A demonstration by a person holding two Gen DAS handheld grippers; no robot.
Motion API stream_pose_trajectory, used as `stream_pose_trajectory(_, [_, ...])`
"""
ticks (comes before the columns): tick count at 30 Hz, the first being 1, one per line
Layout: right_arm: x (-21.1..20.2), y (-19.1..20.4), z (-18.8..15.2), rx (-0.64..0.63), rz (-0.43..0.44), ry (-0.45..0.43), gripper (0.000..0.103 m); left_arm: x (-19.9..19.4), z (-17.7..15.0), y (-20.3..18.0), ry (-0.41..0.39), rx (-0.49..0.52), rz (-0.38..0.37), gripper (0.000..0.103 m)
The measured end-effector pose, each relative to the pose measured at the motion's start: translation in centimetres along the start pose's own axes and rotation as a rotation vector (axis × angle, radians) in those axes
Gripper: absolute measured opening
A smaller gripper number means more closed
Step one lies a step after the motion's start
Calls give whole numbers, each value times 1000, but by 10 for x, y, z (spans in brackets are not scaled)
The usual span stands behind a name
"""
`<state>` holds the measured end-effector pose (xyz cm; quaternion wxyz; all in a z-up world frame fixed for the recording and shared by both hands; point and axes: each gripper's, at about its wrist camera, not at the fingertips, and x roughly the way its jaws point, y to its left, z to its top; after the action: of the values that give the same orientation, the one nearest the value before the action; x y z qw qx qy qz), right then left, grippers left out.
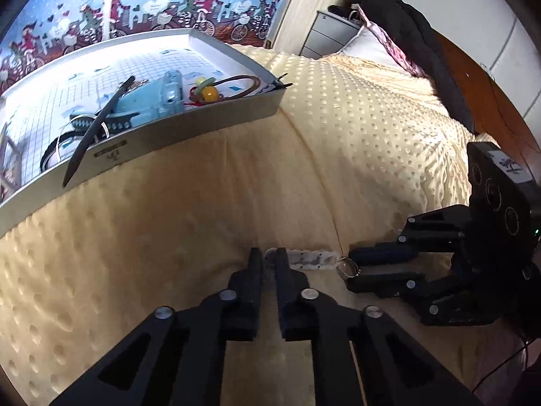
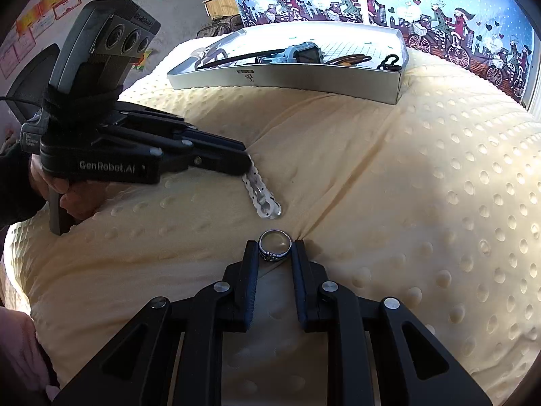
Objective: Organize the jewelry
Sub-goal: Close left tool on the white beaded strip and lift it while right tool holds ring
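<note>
A silver ring (image 2: 274,243) with a dark patterned band stands on the cream dotted blanket (image 2: 405,186), pinched between the fingertips of my right gripper (image 2: 275,247). In the left wrist view the same ring (image 1: 348,267) sits at the tips of the right gripper (image 1: 350,269). A clear linked strap (image 2: 263,198) lies flat on the blanket, and my left gripper (image 2: 248,165) is shut on its far end. From the left wrist the strap (image 1: 311,258) runs rightward from the left gripper (image 1: 268,257) toward the ring.
A shallow white box (image 2: 304,77) at the back of the bed holds a blue watch (image 1: 169,96), dark bands, a brown cord and beads. A dark jacket (image 1: 416,40), a pillow and a grey nightstand (image 1: 329,35) lie at the far right. A hand (image 2: 77,199) holds the left gripper.
</note>
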<state>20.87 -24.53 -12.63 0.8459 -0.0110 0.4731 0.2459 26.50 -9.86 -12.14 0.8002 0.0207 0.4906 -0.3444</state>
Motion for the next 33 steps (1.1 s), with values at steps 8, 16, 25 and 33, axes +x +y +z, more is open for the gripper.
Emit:
stream_pose_trajectory(8, [-4, 6, -1, -12, -37, 2, 17, -14, -6, -16, -26, 57, 51, 4])
stream_pose_trajectory(16, [-14, -15, -3, 67, -73, -9, 17, -3, 2, -44, -1, 289, 131, 4])
stream_pose_trajectory(25, [-9, -27, -6, 114, -19, -11, 17, 9, 13, -66, 38, 543, 171, 42])
stream_pose_trajectory(33, [-9, -34, -10, 148, 17, -14, 17, 17, 17, -70, 87, 620, 174, 54])
